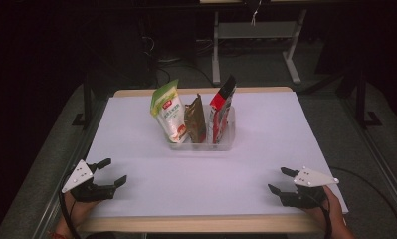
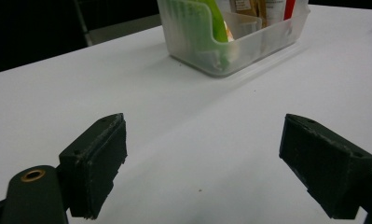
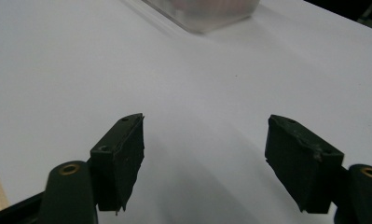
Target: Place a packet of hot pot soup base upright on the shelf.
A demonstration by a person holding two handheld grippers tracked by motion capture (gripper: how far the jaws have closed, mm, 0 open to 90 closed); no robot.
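Left black two-jaw gripper (image 1: 108, 172) and right black two-jaw gripper (image 1: 279, 180), both wide and empty, rested at the near edge of the white table (image 1: 265, 144); clear plastic bin (image 1: 202, 145) of three upright pouches stood ahead, centred between them, its contents partly cropped in both gripper views.

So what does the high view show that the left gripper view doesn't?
The high view takes in the whole table, both hands, the left gripper and right gripper, and all three packets standing upright in the clear bin: green, brown and red. The left gripper view gives a close look at that gripper's fingers, spread wide with nothing between them. Both show the white table top, the bin and the green packet.
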